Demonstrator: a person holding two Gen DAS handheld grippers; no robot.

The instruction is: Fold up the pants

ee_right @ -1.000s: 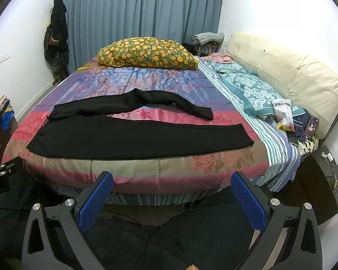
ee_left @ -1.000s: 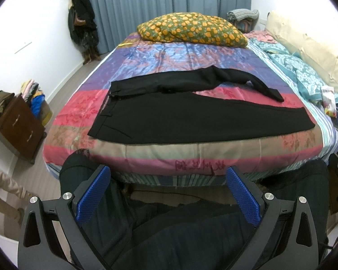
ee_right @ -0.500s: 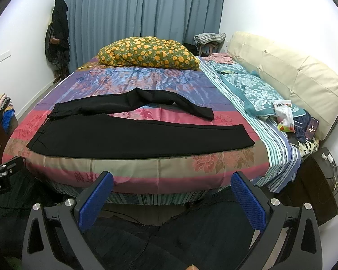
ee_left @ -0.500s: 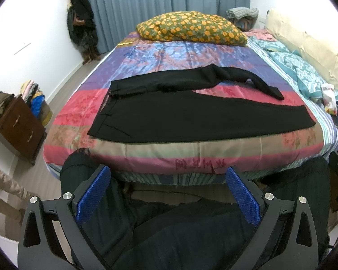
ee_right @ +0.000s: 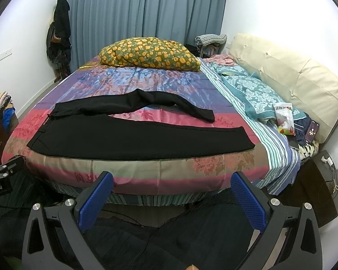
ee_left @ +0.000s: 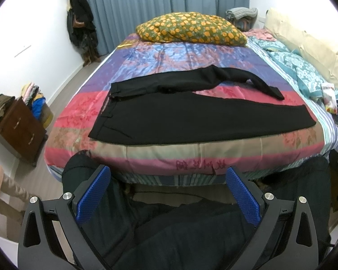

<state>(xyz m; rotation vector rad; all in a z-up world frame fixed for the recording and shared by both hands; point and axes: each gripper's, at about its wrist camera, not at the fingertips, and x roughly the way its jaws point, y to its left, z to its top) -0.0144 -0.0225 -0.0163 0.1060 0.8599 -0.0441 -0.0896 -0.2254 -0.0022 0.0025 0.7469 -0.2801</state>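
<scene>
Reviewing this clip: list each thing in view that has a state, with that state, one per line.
black pants: unfolded, spread flat on the bed, legs apart, far leg bent
left gripper: open, empty, short of the bed
right gripper: open, empty, short of the bed
curtains: drawn shut
floral pillow: lying on the bed's far end

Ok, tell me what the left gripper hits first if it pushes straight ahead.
Probably the near edge of the bed, below the black pants. The left gripper is open, short of both; depth is unclear.
</scene>
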